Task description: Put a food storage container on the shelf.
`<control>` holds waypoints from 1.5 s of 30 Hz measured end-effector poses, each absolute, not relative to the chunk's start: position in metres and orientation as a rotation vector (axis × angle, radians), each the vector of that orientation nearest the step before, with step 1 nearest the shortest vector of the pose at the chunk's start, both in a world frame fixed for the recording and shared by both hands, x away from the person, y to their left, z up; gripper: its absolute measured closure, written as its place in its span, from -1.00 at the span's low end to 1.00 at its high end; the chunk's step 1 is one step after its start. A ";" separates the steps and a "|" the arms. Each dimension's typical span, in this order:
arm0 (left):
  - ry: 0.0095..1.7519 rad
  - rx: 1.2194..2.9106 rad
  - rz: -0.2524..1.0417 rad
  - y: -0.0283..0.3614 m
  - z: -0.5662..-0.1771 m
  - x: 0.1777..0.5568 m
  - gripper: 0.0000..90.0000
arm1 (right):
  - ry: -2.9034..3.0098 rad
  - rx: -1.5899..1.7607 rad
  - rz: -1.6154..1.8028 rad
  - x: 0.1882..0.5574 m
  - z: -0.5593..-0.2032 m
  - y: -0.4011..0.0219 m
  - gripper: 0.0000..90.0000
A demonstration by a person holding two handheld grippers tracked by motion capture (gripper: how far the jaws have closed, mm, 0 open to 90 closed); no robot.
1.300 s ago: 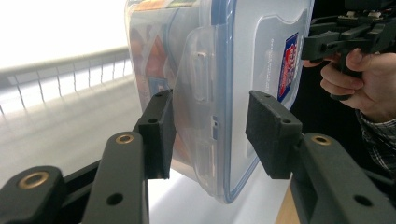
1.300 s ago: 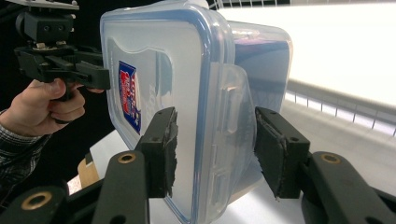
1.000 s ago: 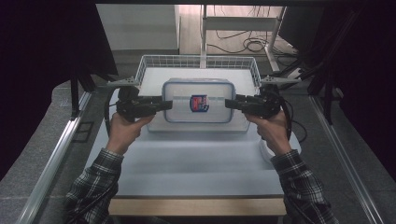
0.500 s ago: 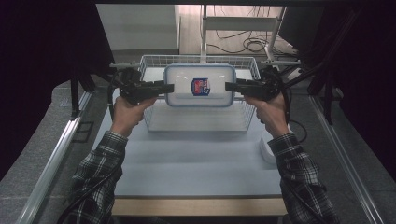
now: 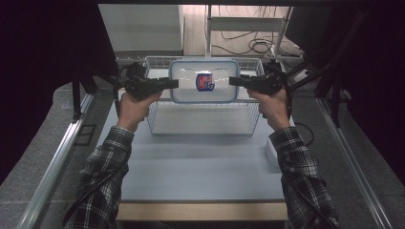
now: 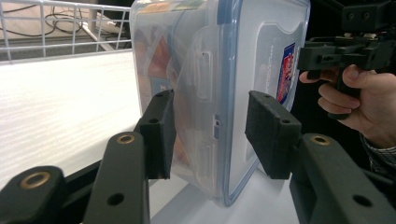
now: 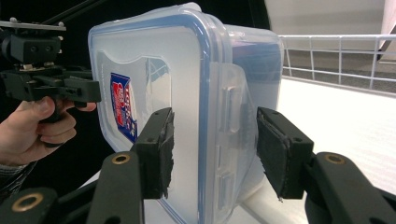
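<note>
Lidded container (image 5: 204, 81) hangs over wire basket (image 5: 200, 121), left gripper (image 5: 173, 84) clamping at 9 o'clock, right gripper (image 5: 234, 81) at 3; gripper views reveal side latches.

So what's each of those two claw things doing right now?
Left gripper: jaws shut on the plastic container.
Right gripper: jaws shut on the container's other end.

A pale surface (image 5: 200, 167) with a wooden front edge stands on grey floor (image 5: 43, 157). Black curtains (image 5: 43, 57) flank it; cables (image 5: 248, 45) lie on lit flooring behind.
</note>
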State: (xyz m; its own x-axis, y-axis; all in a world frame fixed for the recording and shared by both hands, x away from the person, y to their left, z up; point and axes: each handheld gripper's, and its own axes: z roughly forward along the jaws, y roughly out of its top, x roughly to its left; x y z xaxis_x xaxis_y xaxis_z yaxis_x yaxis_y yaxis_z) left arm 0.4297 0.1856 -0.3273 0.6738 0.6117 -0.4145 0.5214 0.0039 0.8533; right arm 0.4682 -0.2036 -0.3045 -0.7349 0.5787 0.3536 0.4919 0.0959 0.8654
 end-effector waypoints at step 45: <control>1.092 1.644 0.223 0.183 -0.325 0.451 0.06 | 2.189 1.242 1.583 0.478 -0.306 -0.187 0.30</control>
State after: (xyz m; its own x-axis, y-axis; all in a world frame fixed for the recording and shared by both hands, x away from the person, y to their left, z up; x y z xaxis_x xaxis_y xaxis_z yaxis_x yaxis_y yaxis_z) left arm 0.4515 0.1826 -0.3254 0.5578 0.7416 -0.3727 0.5361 0.0209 0.8439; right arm 0.4782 -0.1867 -0.3062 -0.6393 0.6999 0.3184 0.5216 0.0905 0.8484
